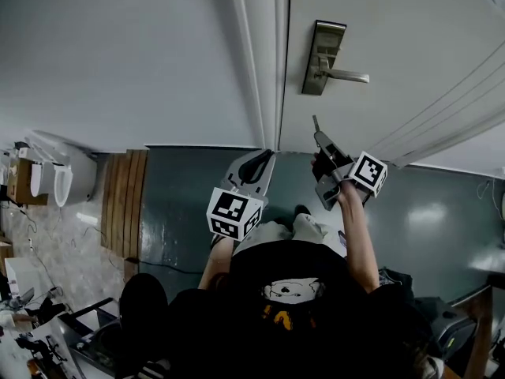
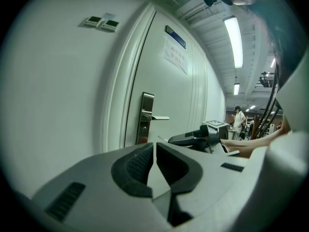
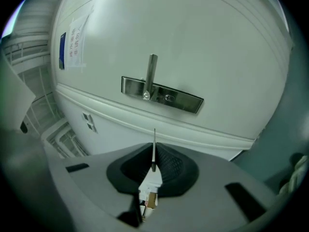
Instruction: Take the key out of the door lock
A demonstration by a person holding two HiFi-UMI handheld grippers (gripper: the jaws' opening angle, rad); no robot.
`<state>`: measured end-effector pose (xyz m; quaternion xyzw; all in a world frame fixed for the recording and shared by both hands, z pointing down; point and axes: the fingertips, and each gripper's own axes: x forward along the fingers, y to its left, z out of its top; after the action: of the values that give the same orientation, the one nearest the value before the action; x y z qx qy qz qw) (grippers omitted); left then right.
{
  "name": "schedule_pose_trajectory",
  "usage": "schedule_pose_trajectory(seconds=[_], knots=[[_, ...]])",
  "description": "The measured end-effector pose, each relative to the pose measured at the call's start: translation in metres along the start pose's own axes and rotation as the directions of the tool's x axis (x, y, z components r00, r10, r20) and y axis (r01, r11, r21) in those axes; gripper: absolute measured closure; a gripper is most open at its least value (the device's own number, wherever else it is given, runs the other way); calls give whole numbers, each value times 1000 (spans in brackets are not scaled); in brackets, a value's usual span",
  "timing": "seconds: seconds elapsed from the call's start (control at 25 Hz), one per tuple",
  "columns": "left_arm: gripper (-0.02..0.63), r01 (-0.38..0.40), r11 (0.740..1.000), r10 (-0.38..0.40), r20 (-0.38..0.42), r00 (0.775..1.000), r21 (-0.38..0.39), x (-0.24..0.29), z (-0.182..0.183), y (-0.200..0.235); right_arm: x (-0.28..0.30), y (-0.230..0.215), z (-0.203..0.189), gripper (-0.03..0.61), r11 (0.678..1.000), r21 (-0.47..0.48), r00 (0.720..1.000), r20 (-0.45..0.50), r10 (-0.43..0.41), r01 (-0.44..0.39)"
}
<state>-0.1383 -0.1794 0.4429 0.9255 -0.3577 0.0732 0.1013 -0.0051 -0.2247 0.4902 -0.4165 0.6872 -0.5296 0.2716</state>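
Metal key pinched edge-on in my right gripper, clear of door lock. Left gripper clenched, empty. My worry: thin blade, slim purchase; knock against door could twist key loose, drop it.

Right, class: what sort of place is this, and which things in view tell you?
Probably a workplace building, such as an office or lab hall, rather than a home. Clues: a white door with a metal lever lock and a printed notice on it, and long ceiling strip lights.
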Motion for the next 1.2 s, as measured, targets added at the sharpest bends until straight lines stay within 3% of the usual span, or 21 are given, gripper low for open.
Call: schedule_pose_trajectory(seconds=[0.32, 0.72, 1.2], knots=[[601, 33, 999, -34, -20, 999, -21, 3, -12, 1, -14, 8, -7, 557, 1000, -29, 1000, -9, -5, 4], [601, 36, 999, -36, -35, 999, -22, -6, -22, -28, -60, 6, -25, 557, 999, -40, 999, -34, -18, 16], [601, 26, 999, -28, -80, 996, -21, -2, -42, -81, -122, 2, -37, 557, 989, -143, 991, -121, -59, 41]])
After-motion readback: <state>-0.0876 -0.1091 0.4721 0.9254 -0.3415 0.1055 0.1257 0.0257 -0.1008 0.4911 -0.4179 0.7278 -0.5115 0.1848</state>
